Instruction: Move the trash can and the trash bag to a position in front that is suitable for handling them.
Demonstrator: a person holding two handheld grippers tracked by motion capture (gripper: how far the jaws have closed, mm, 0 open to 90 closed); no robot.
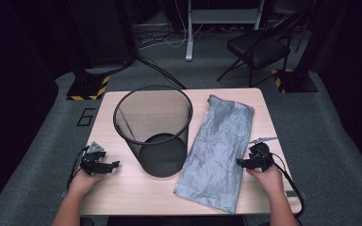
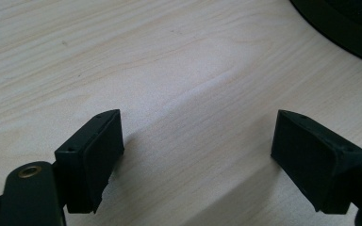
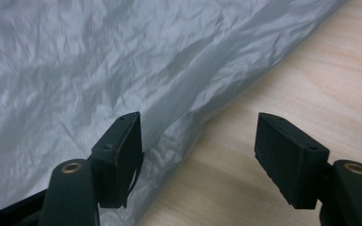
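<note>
The bag (image 1: 219,153) — grey, crumpled plastic — lay flat on the right half of the table (image 1: 122,188), its long axis running from the far edge back to the near edge, the near end close to the table's front. In the right gripper view the bag's (image 3: 99,70) edge ran between the jaws, one jaw over the plastic and the other over bare wood.

The right gripper (image 1: 241,162) sat at the bag's right edge, near side, pointing left at it; its jaws stood apart with nothing clamped, the pads not pressing on the plastic. The right gripper (image 3: 198,160) was held low over the tabletop.

The bin (image 1: 155,134) — black wire mesh, upright, solid base — stood just left of the bag at the table's middle.

The left gripper (image 1: 114,165) rested near the left edge, pointing right toward the bin's base, well apart from the bag. Its jaws were wide open over bare wood, the bin's base (image 2: 344,23) showing at the far corner of the left gripper (image 2: 195,160) view.
</note>
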